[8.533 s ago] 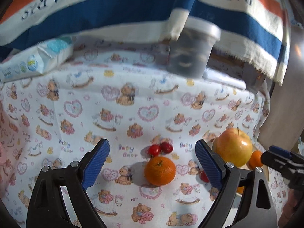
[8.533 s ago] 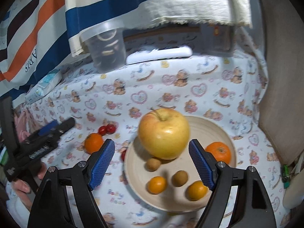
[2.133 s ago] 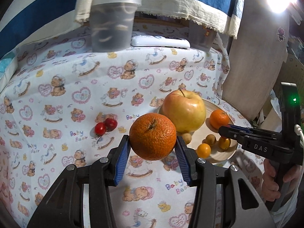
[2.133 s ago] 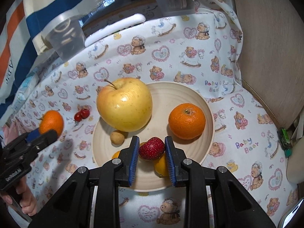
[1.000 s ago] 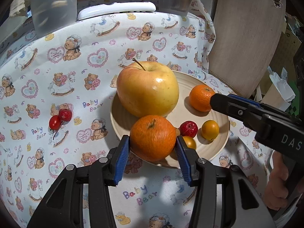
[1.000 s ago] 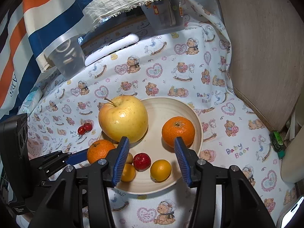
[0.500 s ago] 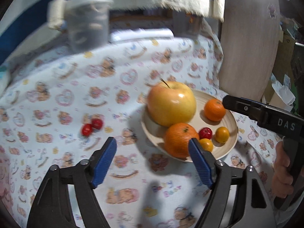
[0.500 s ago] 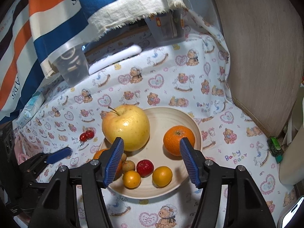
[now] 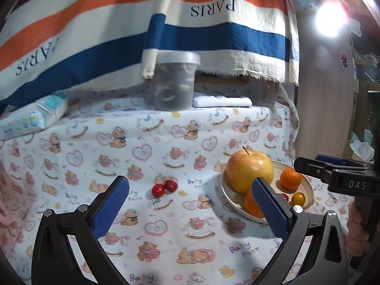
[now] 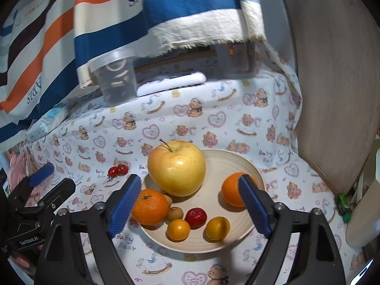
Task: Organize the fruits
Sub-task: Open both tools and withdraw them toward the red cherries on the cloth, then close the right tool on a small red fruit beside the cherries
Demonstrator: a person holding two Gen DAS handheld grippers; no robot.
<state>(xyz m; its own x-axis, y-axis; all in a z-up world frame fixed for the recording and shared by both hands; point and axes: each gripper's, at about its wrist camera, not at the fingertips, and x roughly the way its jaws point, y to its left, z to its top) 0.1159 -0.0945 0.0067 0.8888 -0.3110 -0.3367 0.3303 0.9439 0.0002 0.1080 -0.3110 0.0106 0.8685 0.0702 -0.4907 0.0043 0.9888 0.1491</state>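
- The cream plate (image 10: 247, 163) sits on the desk (image 9: 166, 142) under a teddy-bear cloth; everything below is placed relative to it.
- On it: a big yellow apple (image 10: 177, 167) at the back-left, 2 oranges (one (image 10: 149, 206) at the left rim, one (image 10: 234, 188) at the right), a red fruit (image 10: 196, 217), 2 small yellow fruits and a brown one.
- 2 cherry tomatoes (image 9: 164, 187) lie on the cloth left of the plate.
- The left gripper (image 9: 190, 204), jaws just spread wide with nothing between them, hangs left of the plate.
- The right gripper (image 10: 190, 204), jaws also just opened and empty, hovers over the plate's front.
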